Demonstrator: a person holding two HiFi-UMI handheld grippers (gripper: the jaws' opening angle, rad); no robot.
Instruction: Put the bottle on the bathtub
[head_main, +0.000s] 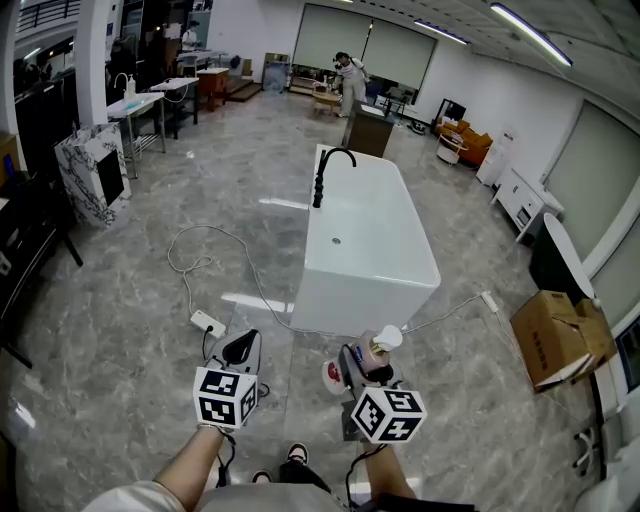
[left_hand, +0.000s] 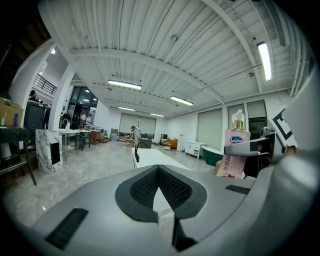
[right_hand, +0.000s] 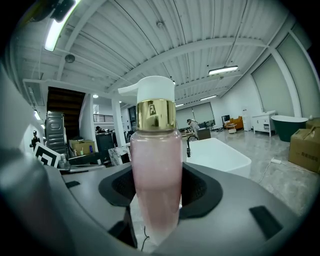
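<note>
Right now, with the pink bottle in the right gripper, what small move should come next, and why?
Probably carry it forward toward the white rectangular bathtub. The right gripper is closed on the upright pink pump bottle with a white and gold cap, but grey marble floor lies between it and the tub's near end, so it cannot be set down yet.

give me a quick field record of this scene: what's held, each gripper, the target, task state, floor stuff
held item: bottle, pink liquid, gold collar, white pump cap, upright
right gripper: shut on the bottle
left gripper: shut, nothing between the jaws
target: white bathtub with black faucet, ahead of both grippers
task state: bottle not yet on the bathtub
floor: power strip left of the tub, cardboard box to its right
</note>
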